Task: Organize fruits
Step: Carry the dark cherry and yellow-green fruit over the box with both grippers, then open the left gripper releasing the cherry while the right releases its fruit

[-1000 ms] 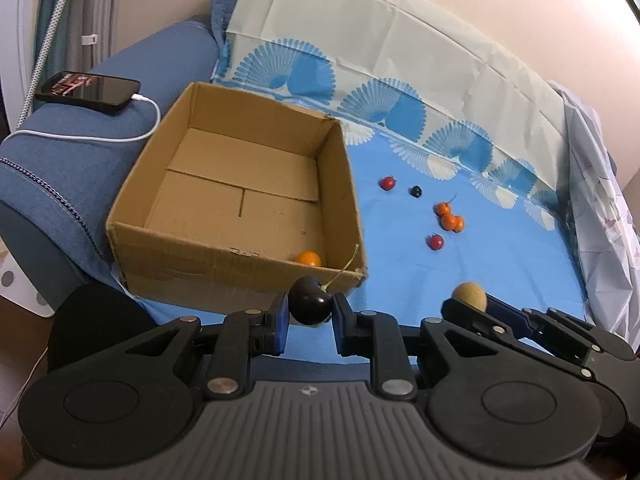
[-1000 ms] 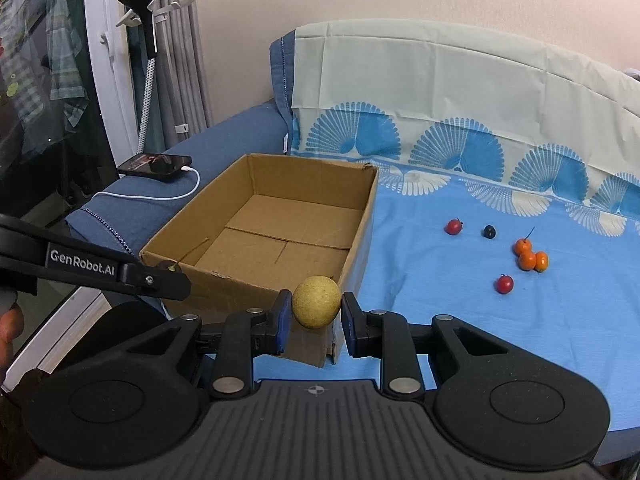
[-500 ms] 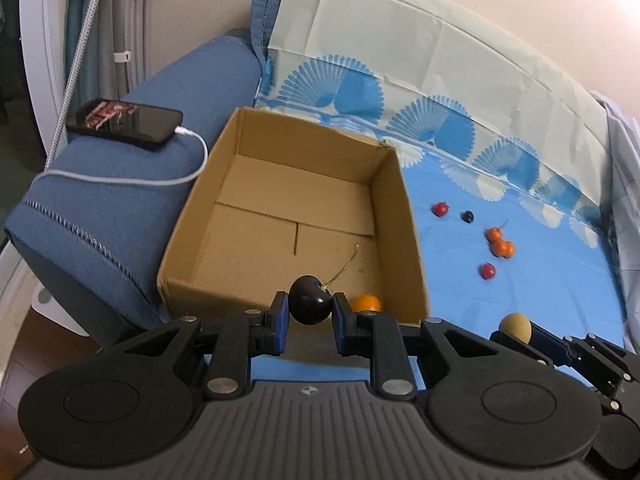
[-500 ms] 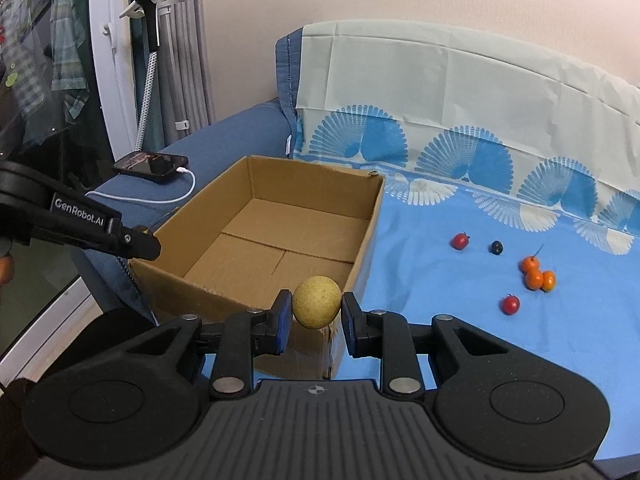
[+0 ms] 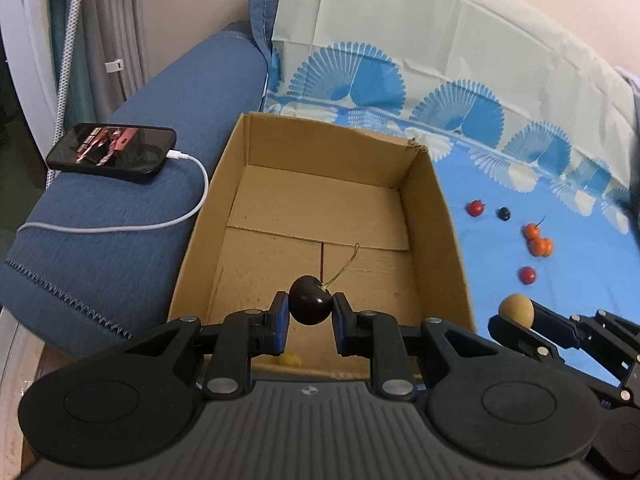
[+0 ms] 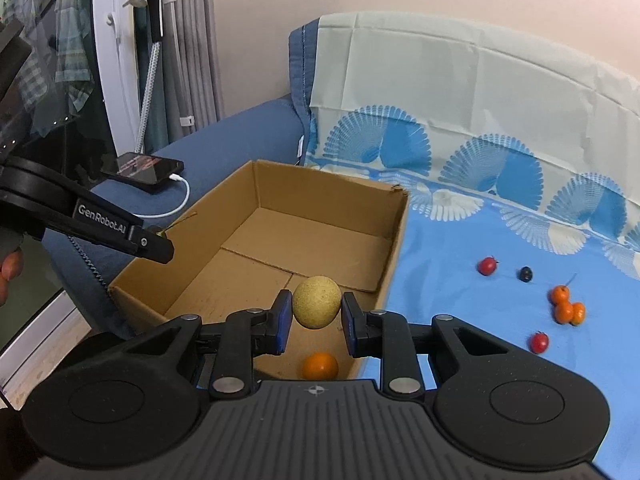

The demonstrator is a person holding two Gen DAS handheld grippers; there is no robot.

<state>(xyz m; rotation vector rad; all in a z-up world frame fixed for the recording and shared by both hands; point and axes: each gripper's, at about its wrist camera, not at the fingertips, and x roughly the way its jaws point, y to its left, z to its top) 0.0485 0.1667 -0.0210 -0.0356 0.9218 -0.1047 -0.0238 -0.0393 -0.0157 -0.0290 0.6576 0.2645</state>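
Observation:
My left gripper (image 5: 310,312) is shut on a dark cherry (image 5: 311,299) with a green stem and holds it above the near end of an open cardboard box (image 5: 320,200). My right gripper (image 6: 316,320) is shut on a round tan fruit (image 6: 317,301) over the box's near right corner (image 6: 394,240). An orange fruit (image 6: 320,365) lies on the box floor under it. The tan fruit also shows in the left wrist view (image 5: 516,309). Several small red, orange and dark fruits (image 6: 564,306) lie on the blue cloth (image 6: 460,280) to the right.
A black phone (image 5: 114,152) on a white charging cable (image 5: 120,226) lies on the blue sofa armrest left of the box. The sofa back with the patterned cloth stands behind. A phone stand (image 6: 154,20) and curtains stand at the far left.
Both grippers have moved forward and up over the box with their fruits still held. The box now lies directly below them, and the orange fruit shows under the right gripper.

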